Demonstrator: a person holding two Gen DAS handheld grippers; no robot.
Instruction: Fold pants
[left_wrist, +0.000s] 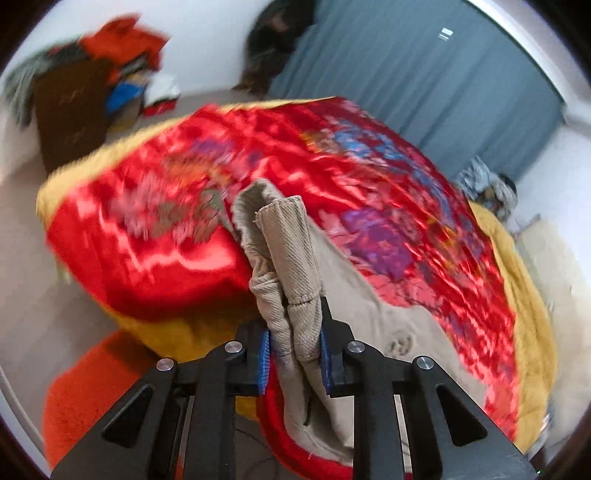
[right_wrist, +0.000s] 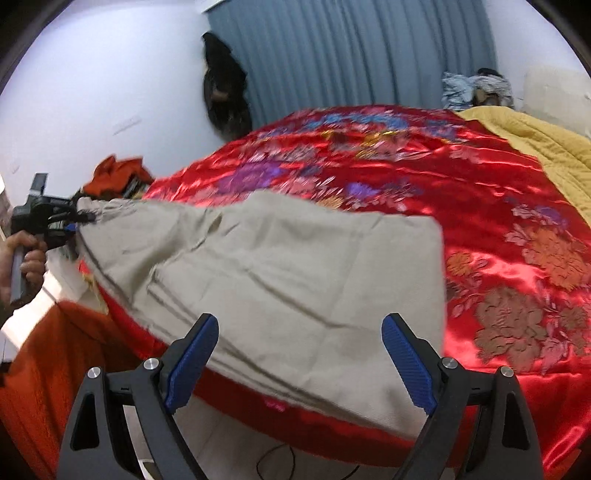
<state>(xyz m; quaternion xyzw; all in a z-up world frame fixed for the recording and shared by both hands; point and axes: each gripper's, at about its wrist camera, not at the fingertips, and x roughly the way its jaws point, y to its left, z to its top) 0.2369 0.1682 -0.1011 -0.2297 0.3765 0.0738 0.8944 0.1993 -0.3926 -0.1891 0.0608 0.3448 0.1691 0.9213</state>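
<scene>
Beige pants (right_wrist: 280, 273) lie spread on a bed covered by a red floral satin quilt (right_wrist: 424, 177). My left gripper (left_wrist: 293, 345) is shut on a bunched end of the pants (left_wrist: 284, 258) and holds it up off the bed's edge. It also shows at the far left of the right wrist view (right_wrist: 72, 221), pulling the cloth taut. My right gripper (right_wrist: 299, 350) is open and empty, its blue pads (right_wrist: 192, 362) spread just above the near edge of the pants.
A yellow blanket (right_wrist: 535, 140) lies at the bed's far right. An orange rug (right_wrist: 48, 362) covers the floor by the bed. A pile of clothes (left_wrist: 122, 51) sits on a brown cabinet. Blue curtains (right_wrist: 351, 51) hang behind.
</scene>
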